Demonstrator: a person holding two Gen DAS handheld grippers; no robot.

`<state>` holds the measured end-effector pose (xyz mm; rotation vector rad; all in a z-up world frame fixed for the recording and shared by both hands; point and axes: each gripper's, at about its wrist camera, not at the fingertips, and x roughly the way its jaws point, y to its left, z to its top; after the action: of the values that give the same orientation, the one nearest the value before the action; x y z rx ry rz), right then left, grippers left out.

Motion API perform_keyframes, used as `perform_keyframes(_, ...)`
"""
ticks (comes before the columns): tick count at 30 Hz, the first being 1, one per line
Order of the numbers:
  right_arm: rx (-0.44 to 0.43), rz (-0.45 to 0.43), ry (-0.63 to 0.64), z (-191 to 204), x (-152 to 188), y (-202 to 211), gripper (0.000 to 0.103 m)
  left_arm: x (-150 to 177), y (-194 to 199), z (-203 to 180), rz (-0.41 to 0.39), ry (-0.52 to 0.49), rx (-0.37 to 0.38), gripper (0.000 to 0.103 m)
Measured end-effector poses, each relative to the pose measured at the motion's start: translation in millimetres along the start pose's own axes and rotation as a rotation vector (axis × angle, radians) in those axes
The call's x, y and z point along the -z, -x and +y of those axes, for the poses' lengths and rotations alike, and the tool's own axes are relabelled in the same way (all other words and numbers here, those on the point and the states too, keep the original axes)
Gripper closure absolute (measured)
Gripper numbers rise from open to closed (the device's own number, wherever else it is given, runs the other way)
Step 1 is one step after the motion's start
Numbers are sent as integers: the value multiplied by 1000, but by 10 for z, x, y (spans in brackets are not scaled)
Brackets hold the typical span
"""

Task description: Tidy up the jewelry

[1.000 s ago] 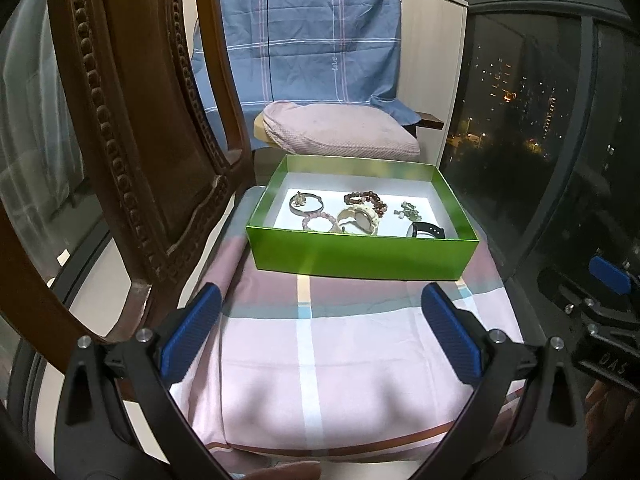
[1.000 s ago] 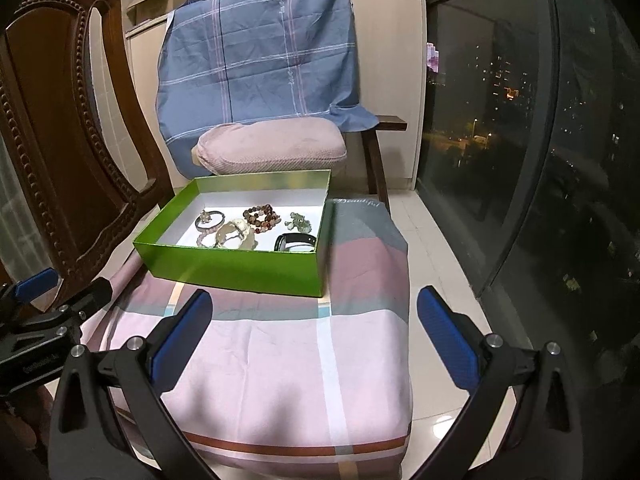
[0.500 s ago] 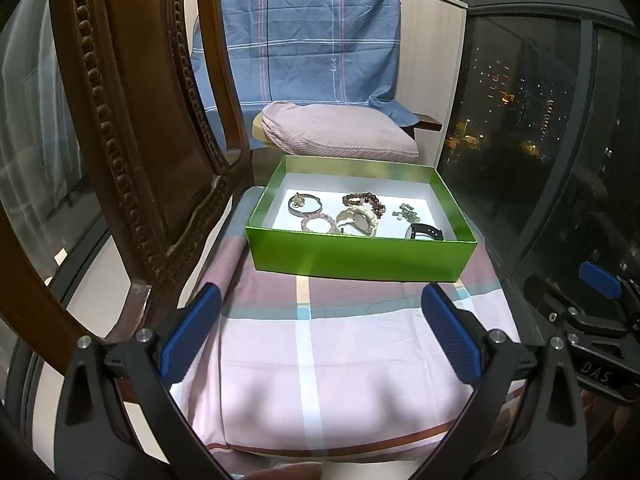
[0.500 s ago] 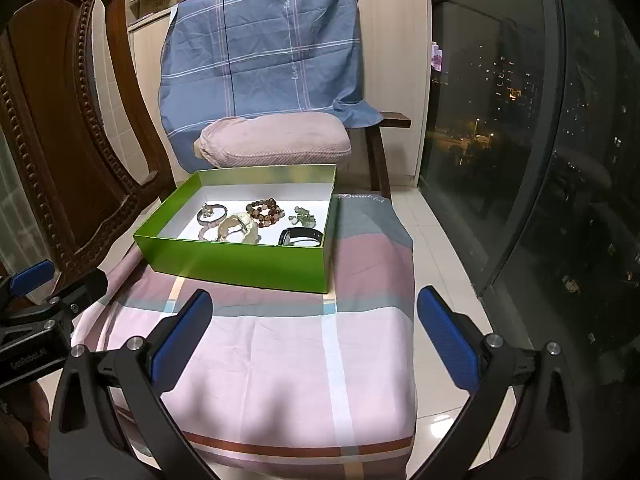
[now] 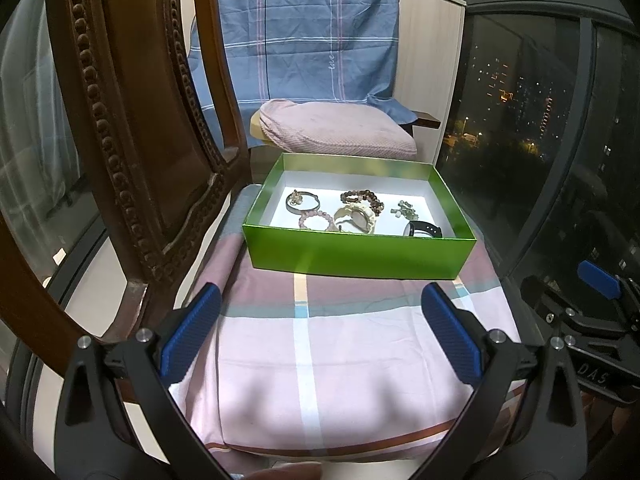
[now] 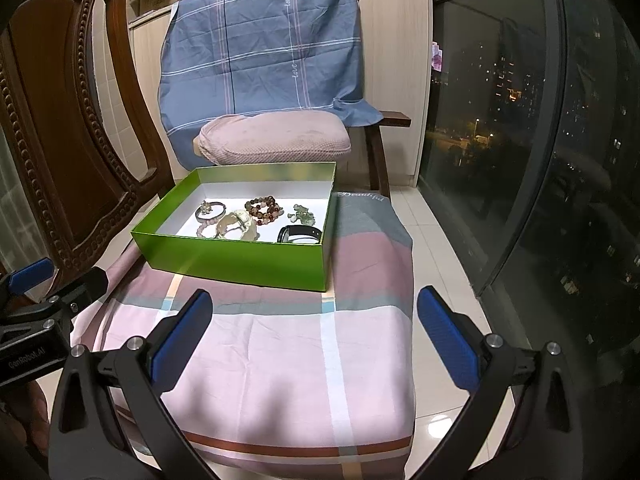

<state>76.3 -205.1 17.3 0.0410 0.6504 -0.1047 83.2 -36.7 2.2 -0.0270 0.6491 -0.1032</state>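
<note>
A green box [image 5: 360,256] [image 6: 236,260] sits on a cushion covered with pink plaid cloth [image 5: 340,352] [image 6: 280,352]. Inside lie several pieces of jewelry: a silver bangle [image 5: 302,202] [image 6: 210,210], a brown bead bracelet [image 5: 362,198] [image 6: 264,208], a pink bead bracelet [image 5: 316,220], a cream watch [image 5: 356,220] [image 6: 236,226], green stones [image 5: 404,210] [image 6: 304,214] and a black band [image 5: 424,230] [image 6: 300,234]. My left gripper [image 5: 320,336] is open and empty, short of the box. My right gripper [image 6: 316,336] is open and empty too.
A carved wooden chair back [image 5: 132,140] [image 6: 60,140] rises at the left. Behind the box stand a pink pillow [image 5: 336,128] [image 6: 276,134] and a chair draped in blue cloth [image 5: 296,36] [image 6: 264,44]. A dark window [image 6: 560,140] runs along the right, tiled floor below.
Both grippers have drifted slightly: the right one edged closer to the box, the left one shifted a little. Both stay open and empty. The jewelry has not moved.
</note>
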Motion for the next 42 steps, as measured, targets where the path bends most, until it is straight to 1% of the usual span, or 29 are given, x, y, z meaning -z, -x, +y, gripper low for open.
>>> perform_keyframes(42, 5, 5, -1, -37, 12, -25, 3, 21, -64, 5, 16, -7, 3, 4)
